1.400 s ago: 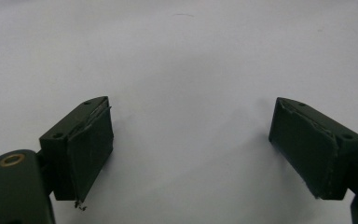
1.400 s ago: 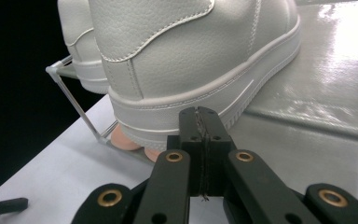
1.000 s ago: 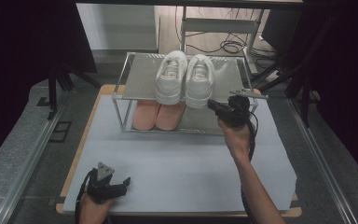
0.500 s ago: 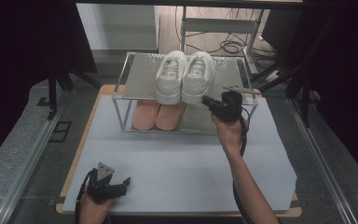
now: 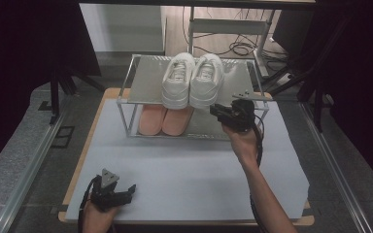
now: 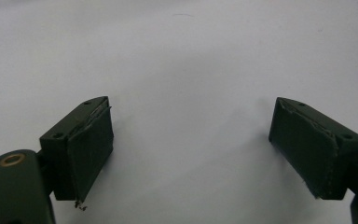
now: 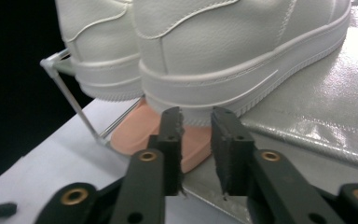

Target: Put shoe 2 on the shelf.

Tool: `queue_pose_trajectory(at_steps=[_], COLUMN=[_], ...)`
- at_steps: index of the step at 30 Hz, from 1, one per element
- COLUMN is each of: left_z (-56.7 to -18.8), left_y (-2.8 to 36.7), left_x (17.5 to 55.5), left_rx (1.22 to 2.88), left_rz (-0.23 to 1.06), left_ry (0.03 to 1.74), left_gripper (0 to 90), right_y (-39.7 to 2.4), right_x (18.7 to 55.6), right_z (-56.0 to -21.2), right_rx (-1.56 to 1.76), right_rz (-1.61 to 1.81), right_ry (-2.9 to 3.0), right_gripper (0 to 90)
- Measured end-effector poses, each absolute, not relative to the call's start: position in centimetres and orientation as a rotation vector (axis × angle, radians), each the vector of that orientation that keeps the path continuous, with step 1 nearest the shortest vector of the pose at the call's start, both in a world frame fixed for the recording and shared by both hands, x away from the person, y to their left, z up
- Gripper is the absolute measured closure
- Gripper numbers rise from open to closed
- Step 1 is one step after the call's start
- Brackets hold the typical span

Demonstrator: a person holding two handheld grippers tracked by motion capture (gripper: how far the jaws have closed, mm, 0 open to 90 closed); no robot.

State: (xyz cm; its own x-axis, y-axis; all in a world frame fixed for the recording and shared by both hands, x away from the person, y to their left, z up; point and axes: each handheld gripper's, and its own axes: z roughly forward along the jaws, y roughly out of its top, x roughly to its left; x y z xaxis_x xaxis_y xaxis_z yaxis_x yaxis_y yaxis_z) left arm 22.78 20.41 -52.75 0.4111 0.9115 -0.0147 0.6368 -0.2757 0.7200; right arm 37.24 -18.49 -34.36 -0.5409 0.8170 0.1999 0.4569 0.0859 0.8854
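Right gripper is held up at the front right part of the shelf rack, level with the top shelf, tips pointing at the heel of the nearer white sneaker. In the right gripper view the gripper has its jaws just short of that heel; they have just been opening and now stand a narrow gap apart with nothing between them (pads touch no shoe).

The two white sneakers sit side by side on the top shelf, touching along their inner sides, heels at the front edge of the shelf, toes toward the far edge. The other white sneaker lies to the left of the first.

Below, on the lower level, a pair of pink shoes lies side by side, directly under the white pair; in the right gripper view one pink heel shows beneath the white soles.

The rack stands at the far edge of the desk, roughly centred, on the pale grey mat that covers the desk.

Left gripper rests low at the near left corner of the desk, well apart from the rack. In its own view the gripper has jaws spread wide over bare mat (nothing between them).
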Motion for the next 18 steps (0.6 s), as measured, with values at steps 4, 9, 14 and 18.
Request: queue_pose_trajectory(at_steps=[4, 9, 14, 18], left_z=[-52.7, -52.8, -52.8, -52.8], left_y=[20.4, 20.4, 20.4, 20.4], left_x=[22.8, 22.8, 22.8, 22.8], left_rx=[2.015, 2.015, 2.015, 2.015], left_rz=[0.540, 0.541, 0.541, 0.541], left_ry=[1.311, 1.311, 1.311, 1.312], left_gripper=[13.6, 13.6, 13.6, 13.6], right_y=[-18.8, -19.4, -19.8, -20.2], right_x=[36.7, 36.3, 35.7, 35.1], right_z=[-34.4, -34.7, -34.9, -35.1], right_rx=[1.222, 1.194, 1.149, 1.114], right_rz=[1.412, 1.395, 1.362, 1.338], right_ry=[2.056, 2.078, 2.098, 2.127], right_gripper=[63.5, 53.5, 46.7, 43.1])
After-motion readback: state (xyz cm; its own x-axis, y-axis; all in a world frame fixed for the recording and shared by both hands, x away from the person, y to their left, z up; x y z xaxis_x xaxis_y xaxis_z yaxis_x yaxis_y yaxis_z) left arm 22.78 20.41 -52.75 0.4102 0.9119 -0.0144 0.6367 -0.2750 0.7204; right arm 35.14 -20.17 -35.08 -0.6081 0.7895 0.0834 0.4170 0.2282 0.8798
